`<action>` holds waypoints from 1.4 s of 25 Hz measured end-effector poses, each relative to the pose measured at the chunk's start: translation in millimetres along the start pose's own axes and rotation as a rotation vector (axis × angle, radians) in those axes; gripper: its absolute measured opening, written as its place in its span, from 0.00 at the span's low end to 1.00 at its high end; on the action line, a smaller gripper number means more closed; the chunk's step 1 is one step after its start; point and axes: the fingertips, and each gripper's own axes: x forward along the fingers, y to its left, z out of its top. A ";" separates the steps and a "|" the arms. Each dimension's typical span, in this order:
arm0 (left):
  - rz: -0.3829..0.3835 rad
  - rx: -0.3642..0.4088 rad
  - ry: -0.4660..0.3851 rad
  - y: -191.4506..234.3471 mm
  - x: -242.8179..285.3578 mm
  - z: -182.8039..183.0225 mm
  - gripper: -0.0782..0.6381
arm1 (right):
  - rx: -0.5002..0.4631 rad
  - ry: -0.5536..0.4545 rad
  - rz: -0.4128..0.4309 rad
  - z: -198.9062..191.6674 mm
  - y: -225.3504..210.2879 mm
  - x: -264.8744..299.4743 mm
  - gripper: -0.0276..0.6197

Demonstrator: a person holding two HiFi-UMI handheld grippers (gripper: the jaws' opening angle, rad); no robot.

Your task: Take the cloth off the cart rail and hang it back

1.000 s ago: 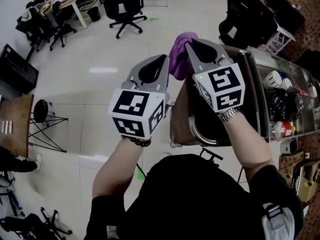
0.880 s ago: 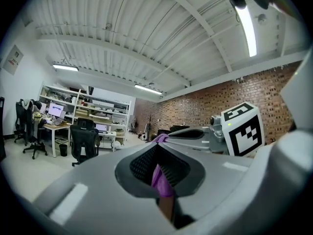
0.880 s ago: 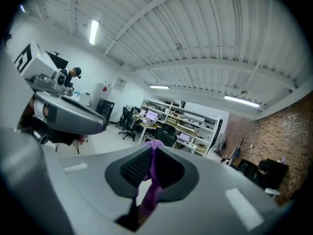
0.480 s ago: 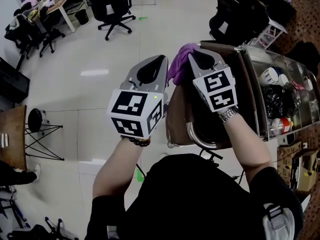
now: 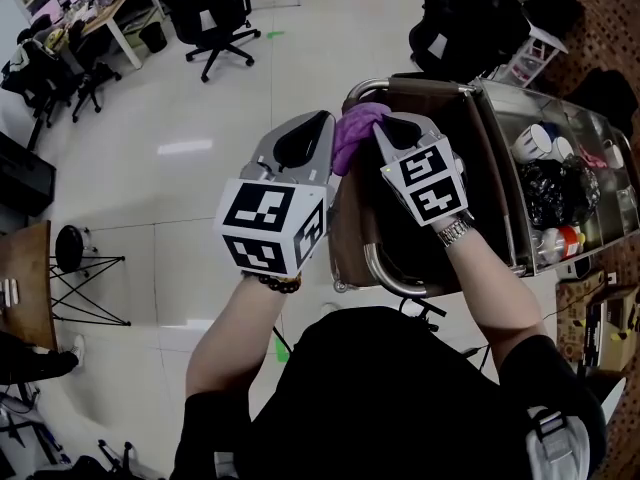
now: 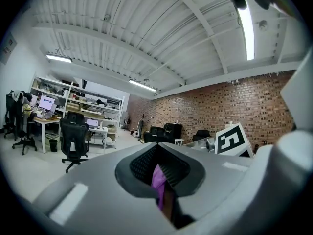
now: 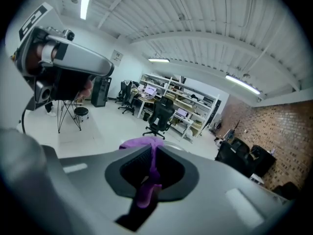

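Cloth [image 5: 355, 128], purple and bunched, is off the rail and carried by both grippers, so the first half of the job looks done.

Nearest the camera, the person's forearms reach out over the cart [image 5: 352, 218], a watch [image 5: 457, 231] on the right wrist. The curved steel rail [image 5: 392, 276] at the cart's near end sits just below the right forearm and is bare.

A little further out, the left gripper [image 5: 322, 126] points level, its jaws closed to a narrow slit with a purple fold pinched between them; its own view shows the fabric in the jaws. Beside it, the right gripper [image 5: 385, 128] tilts downward, its jaws also nearly together and clamped on a strip of the same fabric, which bulges out past the tips. The bundle hangs between the two grippers, over the cart's left edge. Whether it touches the cart there I cannot tell.

Just beyond the bundle, the far rail [image 5: 362, 90] curves round the cart's corner, also bare. To the right, a steel tray [image 5: 545, 106] holds cups [image 5: 532, 148] and a black bag [image 5: 548, 193]. Furthest off are the pale floor [image 5: 200, 118] and an office chair [image 5: 215, 18].

What remains, by my reading, is the hanging itself: spreading the fabric, draping it over a rail and letting go with both grippers.
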 end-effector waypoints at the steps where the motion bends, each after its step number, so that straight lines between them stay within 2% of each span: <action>1: 0.001 0.000 0.003 -1.4 1.0 -1.7 0.09 | 0.002 0.008 0.012 -3.9 2.4 1.8 0.09; 6: 0.006 0.002 0.011 -7.0 4.2 -7.7 0.09 | 0.029 0.038 0.090 -17.4 15.8 10.9 0.11; 9: 0.013 0.002 0.017 -10.2 6.3 -12.1 0.09 | 0.060 0.050 0.141 -23.1 21.5 9.3 0.19; 12: 0.019 0.006 0.020 -18.1 6.2 -13.4 0.09 | 0.063 0.028 0.153 -22.1 21.4 0.5 0.22; 19: 0.033 0.024 0.022 -45.9 5.1 -12.3 0.09 | 0.060 -0.057 0.152 -9.3 17.2 -34.7 0.22; 25: 0.048 0.044 0.022 -83.7 2.0 -12.3 0.09 | 0.062 -0.162 0.154 7.8 10.8 -88.5 0.22; 31: 0.067 0.068 0.021 -130.4 3.8 -12.4 0.09 | 0.050 -0.269 0.152 16.5 -2.4 -151.6 0.16; 35: 0.086 0.083 0.016 -162.9 4.2 -16.5 0.09 | 0.039 -0.322 0.157 7.3 -9.6 -192.2 0.13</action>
